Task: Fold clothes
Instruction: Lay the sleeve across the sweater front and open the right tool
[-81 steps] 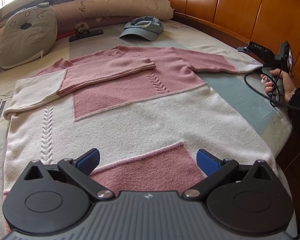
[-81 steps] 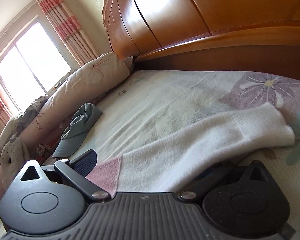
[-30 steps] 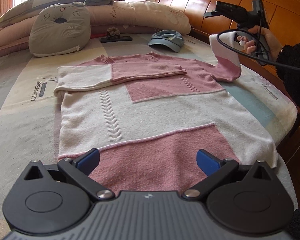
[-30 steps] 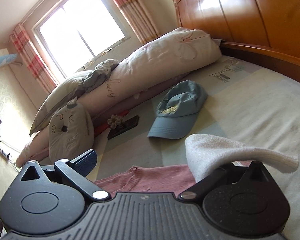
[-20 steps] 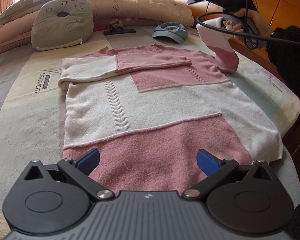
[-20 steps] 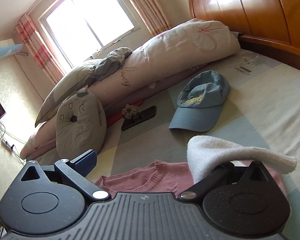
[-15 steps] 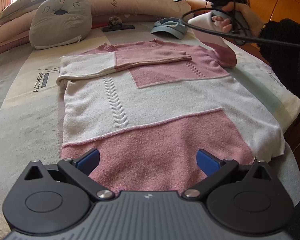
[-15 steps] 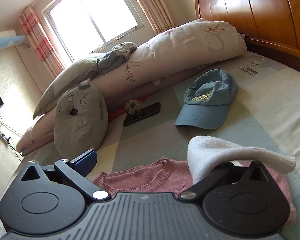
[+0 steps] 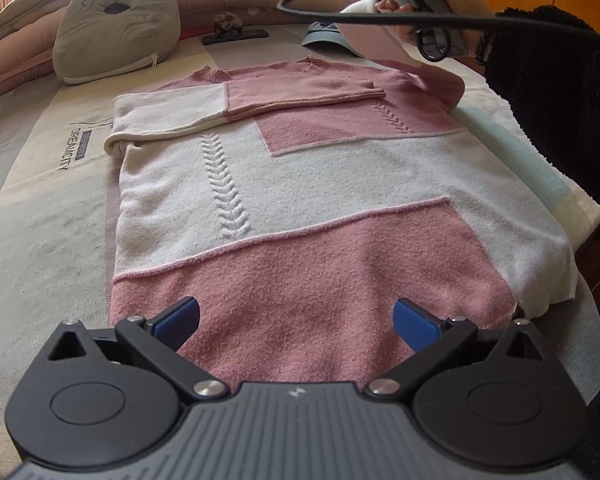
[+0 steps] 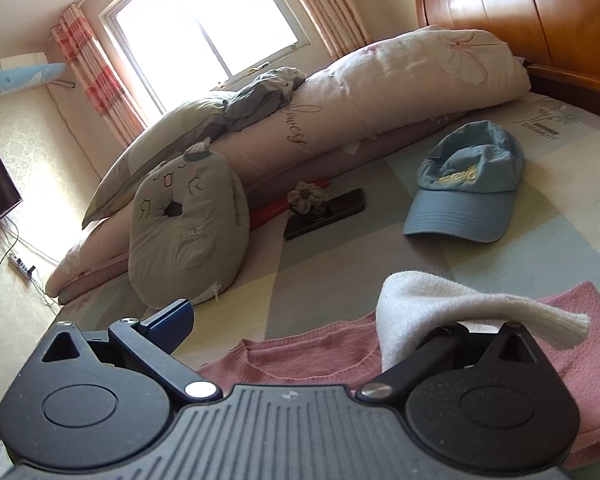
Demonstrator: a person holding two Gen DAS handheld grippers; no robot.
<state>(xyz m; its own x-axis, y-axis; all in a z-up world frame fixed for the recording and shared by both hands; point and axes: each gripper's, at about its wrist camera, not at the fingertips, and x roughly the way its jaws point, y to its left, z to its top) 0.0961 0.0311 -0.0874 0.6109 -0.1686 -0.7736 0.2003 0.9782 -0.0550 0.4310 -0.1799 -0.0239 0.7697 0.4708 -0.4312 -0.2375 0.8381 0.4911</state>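
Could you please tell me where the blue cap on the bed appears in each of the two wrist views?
Left wrist: the blue cap is at top centre, mostly hidden behind the lifted sleeve.
Right wrist: the cap is in full view, right of centre.
Shared landmark: the grey cat pillow, left of the cap in both.

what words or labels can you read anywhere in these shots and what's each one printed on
"DREAMCITY": bed sheet, beside the sweater; again near the headboard.
"cat": cat-face cushion, with scattered "R" letters.
Cursive script on the long pillow: not clearly readable.
Gold embroidery on the blue cap: too blurred to read.
Air conditioner sticker: too small to read.
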